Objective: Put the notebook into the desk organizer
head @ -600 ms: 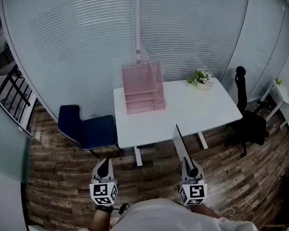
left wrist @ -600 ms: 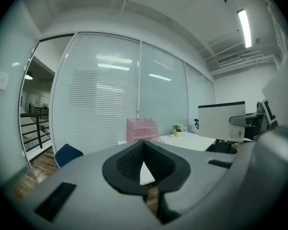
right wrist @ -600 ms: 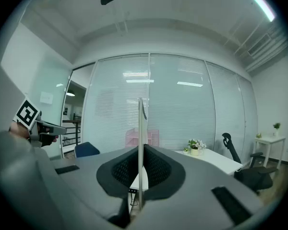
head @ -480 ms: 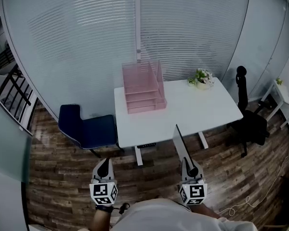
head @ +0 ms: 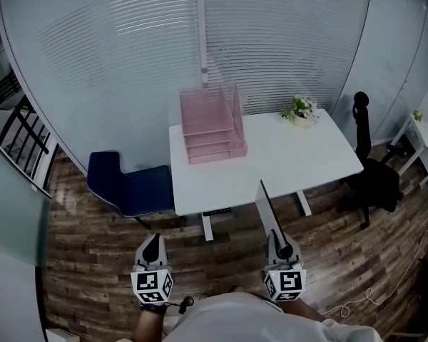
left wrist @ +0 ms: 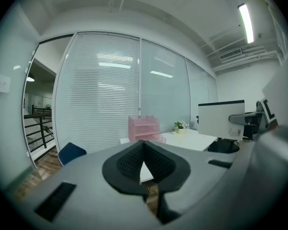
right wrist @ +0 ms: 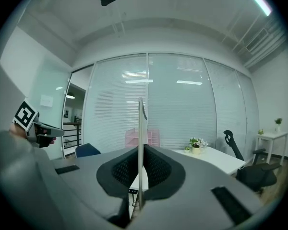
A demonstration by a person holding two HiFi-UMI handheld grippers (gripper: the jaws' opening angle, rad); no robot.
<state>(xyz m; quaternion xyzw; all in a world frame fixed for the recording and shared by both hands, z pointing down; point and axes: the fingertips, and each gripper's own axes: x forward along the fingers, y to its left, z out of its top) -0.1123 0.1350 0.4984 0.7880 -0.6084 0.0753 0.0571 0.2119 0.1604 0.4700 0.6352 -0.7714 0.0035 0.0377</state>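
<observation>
Desk (head: 292,155) higher; notebook (head: 267,209) in right claw (head: 279,244)

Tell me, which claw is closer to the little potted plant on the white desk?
Right. The right claw, gripping the notebook, hangs short of the desk on the side of the plant; the left claw is farther, toward the blue chair.

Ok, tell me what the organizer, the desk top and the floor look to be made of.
The organizer: see-through pink, likely plastic or fine mesh; the blinds show faintly through its walls. The desk top: smooth white board, probably laminate; even matte look, no grain. The floor: wood or wood-look planks; brown streaked boards of mixed tone.
</observation>
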